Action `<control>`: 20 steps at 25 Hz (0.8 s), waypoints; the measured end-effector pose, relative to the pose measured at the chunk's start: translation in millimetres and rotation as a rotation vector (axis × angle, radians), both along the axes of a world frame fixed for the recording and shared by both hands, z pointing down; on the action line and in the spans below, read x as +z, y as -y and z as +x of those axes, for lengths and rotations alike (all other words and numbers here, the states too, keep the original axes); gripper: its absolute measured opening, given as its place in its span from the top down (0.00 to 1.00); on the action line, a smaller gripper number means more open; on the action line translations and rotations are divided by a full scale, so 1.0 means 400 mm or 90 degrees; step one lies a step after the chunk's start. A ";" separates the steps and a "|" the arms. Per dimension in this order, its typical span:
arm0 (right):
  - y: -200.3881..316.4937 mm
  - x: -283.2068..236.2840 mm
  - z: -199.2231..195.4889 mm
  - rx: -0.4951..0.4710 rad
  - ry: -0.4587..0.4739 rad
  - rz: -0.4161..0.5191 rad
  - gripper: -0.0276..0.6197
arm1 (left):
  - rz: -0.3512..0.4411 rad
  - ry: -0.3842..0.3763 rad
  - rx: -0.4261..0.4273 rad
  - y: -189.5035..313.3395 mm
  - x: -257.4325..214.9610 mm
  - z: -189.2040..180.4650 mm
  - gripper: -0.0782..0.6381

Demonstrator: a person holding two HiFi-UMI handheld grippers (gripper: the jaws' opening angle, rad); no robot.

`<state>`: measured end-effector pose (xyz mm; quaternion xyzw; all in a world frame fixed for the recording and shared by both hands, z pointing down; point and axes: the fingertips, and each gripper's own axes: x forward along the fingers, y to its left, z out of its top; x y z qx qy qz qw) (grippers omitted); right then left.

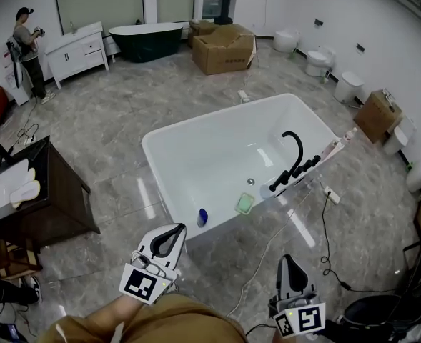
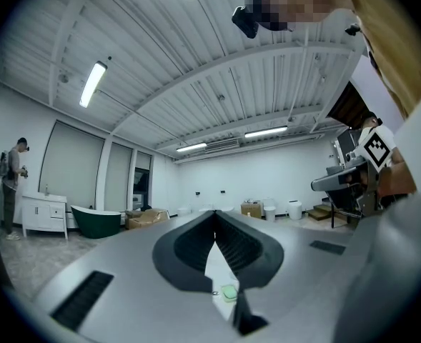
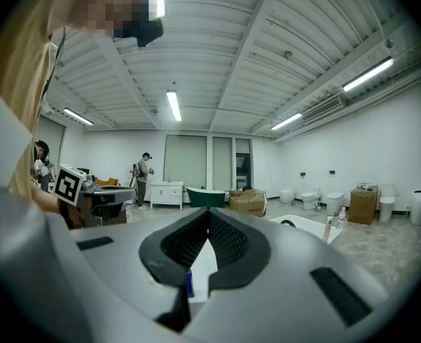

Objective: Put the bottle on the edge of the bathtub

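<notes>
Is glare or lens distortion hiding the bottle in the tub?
Head view: sharp, evenly lit; light streaks glare on the glossy floor, yet the blue bottle inside the bathtub reads clearly. Right gripper view: strong fisheye bending, dark corners, bottle only a sliver past the shut right gripper. Left gripper view: same bending.

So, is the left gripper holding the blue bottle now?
No, the left gripper's jaws are closed on nothing, and the blue bottle is away at the bathtub.
</notes>
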<state>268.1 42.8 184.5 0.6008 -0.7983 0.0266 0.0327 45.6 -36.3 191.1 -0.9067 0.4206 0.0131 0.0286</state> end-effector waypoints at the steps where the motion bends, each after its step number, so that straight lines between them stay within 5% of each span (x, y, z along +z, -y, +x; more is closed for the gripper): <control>1: 0.001 0.004 -0.005 -0.005 0.004 -0.002 0.95 | 0.002 0.002 0.000 0.001 -0.004 0.003 0.88; 20: 0.017 -0.024 0.000 -0.034 0.008 0.029 0.95 | 0.018 -0.007 -0.037 0.005 -0.035 -0.009 0.88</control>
